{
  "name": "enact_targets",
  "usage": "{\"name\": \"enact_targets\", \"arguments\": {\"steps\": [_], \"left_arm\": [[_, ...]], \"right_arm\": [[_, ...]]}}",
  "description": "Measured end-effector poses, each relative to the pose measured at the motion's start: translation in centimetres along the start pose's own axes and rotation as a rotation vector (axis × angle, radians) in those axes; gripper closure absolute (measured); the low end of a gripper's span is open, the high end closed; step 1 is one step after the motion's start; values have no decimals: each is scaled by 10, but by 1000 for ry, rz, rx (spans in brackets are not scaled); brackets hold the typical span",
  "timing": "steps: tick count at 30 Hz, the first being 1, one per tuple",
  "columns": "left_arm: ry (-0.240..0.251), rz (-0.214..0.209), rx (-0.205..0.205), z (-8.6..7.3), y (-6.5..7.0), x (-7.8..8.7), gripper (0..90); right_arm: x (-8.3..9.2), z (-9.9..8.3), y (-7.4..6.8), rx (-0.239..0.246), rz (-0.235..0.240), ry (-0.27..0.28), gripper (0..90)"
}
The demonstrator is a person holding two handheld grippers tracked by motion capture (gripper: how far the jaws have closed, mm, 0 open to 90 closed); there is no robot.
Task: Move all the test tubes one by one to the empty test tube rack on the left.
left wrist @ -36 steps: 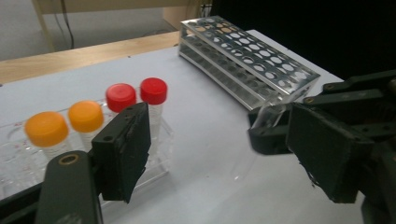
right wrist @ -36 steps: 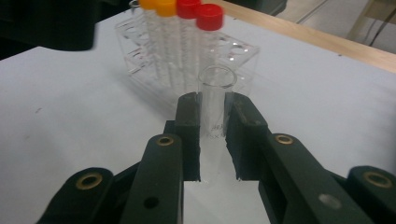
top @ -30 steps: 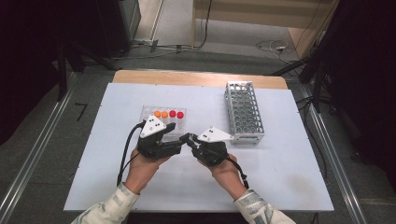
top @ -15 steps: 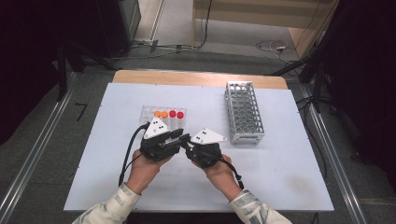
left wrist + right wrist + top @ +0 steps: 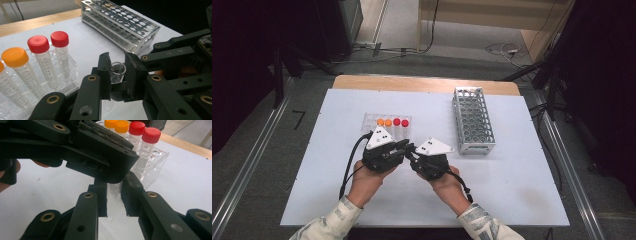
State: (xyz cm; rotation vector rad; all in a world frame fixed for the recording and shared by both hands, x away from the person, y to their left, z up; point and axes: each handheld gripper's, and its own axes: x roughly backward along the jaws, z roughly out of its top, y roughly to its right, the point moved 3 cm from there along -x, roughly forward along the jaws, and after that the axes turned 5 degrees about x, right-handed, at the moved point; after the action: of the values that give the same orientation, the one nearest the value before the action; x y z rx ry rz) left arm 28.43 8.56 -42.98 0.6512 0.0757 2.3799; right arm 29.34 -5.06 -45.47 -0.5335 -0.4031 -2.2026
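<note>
Tube sits clamped in both your grippers, left gripper having just closed on its open mouth, right gripper gripping the body, axis running between them.

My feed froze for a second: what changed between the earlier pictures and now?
The left claw has just been closing and now grips the open rim of the clear tube; the right claw stays clamped on it. The capped tubes and metal rack haven't moved.
</note>
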Motion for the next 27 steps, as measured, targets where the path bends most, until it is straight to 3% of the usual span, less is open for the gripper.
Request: {"name": "enact_targets", "arguments": {"steps": [3,7,12,19,27], "left_arm": [[2,-2,6,0,-1,1,761],[9,-6,16,2,-4,4,761],[28,16,33,5,-12,13,762],[73,58,59,18,-32,36,762],[108,141,78,28,-60,60,762]], "right_arm": [[0,0,0,-2,8,0,694],[2,-1,1,4,30,-12,470],[14,-9,13,1,32,-28,346],[41,-29,34,-20,-8,-45,328],[71,-48,52,-50,-44,-44,331]]}}
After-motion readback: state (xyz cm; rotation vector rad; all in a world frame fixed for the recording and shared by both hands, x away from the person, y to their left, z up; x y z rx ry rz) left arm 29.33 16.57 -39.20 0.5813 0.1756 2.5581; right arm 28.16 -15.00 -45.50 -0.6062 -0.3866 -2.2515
